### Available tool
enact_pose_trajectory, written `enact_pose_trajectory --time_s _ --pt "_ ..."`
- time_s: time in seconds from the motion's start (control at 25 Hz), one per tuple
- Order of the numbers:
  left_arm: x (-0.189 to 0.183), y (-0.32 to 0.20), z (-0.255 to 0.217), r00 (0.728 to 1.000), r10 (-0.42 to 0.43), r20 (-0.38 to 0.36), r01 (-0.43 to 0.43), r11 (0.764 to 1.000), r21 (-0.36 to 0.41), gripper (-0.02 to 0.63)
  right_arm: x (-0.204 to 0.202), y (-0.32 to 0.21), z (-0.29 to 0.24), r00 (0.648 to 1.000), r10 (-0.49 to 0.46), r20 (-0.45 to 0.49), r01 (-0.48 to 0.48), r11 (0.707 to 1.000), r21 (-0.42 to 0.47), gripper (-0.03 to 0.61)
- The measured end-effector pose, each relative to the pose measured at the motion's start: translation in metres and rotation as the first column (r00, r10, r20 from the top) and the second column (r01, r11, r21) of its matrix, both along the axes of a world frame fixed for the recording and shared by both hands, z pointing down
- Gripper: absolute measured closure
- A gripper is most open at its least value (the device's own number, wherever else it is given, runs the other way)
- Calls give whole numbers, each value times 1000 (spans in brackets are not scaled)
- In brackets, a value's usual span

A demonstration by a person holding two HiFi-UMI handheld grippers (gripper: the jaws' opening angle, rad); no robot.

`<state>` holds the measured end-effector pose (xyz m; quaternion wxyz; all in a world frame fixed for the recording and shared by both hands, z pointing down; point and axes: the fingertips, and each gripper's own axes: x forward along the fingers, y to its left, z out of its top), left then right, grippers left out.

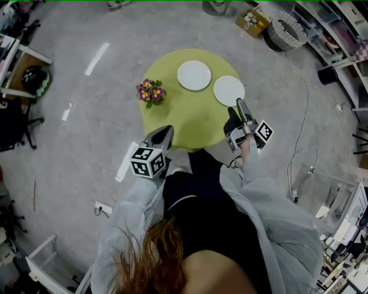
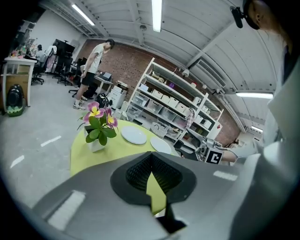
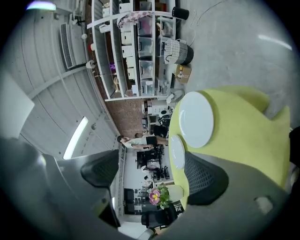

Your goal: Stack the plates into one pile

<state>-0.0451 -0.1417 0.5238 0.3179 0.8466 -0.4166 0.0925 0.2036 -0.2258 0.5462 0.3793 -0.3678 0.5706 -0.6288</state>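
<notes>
On grey floor (image 1: 86, 132) stands a green table (image 1: 184, 118); left fingers (image 2: 137, 171) closed, right fingers (image 3: 204, 180) spread empty.

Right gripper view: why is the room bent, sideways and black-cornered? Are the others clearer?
Right gripper view: a wide-angle lens bends the shelves, blackens the corners, and it is turned sideways, so the table stands on edge. Left gripper view: same bulge, bright ceiling lights. Head view: dim, plates sharp.
</notes>
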Motion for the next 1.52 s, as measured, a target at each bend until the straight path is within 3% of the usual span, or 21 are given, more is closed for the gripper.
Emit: enact_pose_trajectory --time_s 0.44,0.8,1.24,1.4,1.52 --pt "22 -9 10 995 100 18 -99 995 -22 601 46 34 47 989 145 -26 -147 983 -114 156" --pt "55 -33 16 993 116 36 -115 993 -40 601 71 4 68 992 114 -49 -121 979 -165 158" --pt "57 -55 19 996 77 51 -73 995 -68 601 66 -40 82 997 43 -68 -56 978 -199 170" --pt "58 -57 18 997 64 49 -60 995 -73 601 61 -40 92 990 -18 -137 -23 957 -290 240" --pt "60 -56 21 997 58 48 -54 996 -77 601 60 -34 105 974 -57 -217 -32 921 -387 381"
